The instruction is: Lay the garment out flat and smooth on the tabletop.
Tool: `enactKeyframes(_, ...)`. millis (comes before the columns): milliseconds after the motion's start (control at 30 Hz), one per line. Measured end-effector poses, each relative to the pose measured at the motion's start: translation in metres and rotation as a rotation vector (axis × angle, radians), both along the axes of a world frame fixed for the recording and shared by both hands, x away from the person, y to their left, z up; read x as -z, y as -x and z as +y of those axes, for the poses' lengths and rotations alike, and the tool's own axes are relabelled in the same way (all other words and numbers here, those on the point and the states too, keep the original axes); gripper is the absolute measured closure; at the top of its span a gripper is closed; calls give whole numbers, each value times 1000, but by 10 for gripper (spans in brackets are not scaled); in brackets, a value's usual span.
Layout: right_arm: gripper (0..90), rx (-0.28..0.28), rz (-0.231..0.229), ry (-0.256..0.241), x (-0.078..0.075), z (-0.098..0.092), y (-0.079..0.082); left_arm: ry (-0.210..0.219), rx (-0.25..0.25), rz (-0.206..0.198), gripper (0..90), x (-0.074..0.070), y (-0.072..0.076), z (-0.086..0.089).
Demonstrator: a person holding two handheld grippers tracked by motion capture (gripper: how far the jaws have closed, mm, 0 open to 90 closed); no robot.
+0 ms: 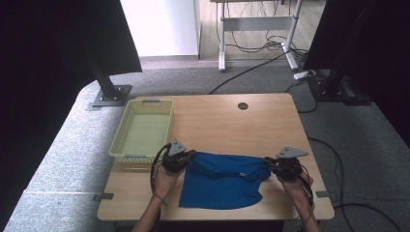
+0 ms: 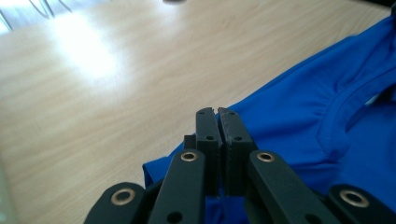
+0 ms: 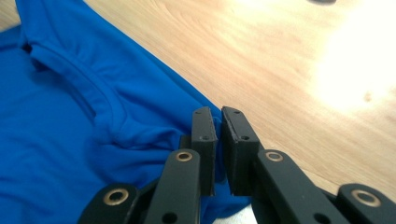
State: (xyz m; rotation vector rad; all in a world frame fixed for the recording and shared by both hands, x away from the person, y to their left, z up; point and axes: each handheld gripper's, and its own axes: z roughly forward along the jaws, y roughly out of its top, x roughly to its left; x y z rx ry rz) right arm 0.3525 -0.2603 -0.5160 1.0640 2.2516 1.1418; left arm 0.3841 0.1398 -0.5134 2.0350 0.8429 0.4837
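shirt (image 1: 222,181): solid blue, no pattern. basket (image 1: 120,130): pale yellow-green lattice. table (image 1: 217,121): light wood grain. 2 grippers' jaws: black, brass-coloured rivets.

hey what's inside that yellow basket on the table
The yellow basket looks empty in the high view: its pale floor shows bare. Its near wall hides a thin strip of the floor along that side.
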Motion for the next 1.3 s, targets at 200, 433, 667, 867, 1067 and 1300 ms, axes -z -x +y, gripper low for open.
enactKeyframes(200,834,2,56,31,22,6,-13,-53,-16,68,871,32,-11,-2)
enactKeyframes(433,833,-10,74,29,30,6,-8,-79,5,76,869,33,-3,-2)
enactKeyframes(667,829,-43,87,29,31,5,12,-39,45,112,865,35,21,6)
enactKeyframes(867,828,-59,97,14,31,3,26,-54,58,107,866,33,33,8)
enactKeyframes(1067,828,-44,35,-16,5,5,29,-22,39,3,873,-2,25,5)
enactKeyframes(1300,829,21,-1,-17,-7,-1,0,5,-19,-24,873,-8,-5,0)
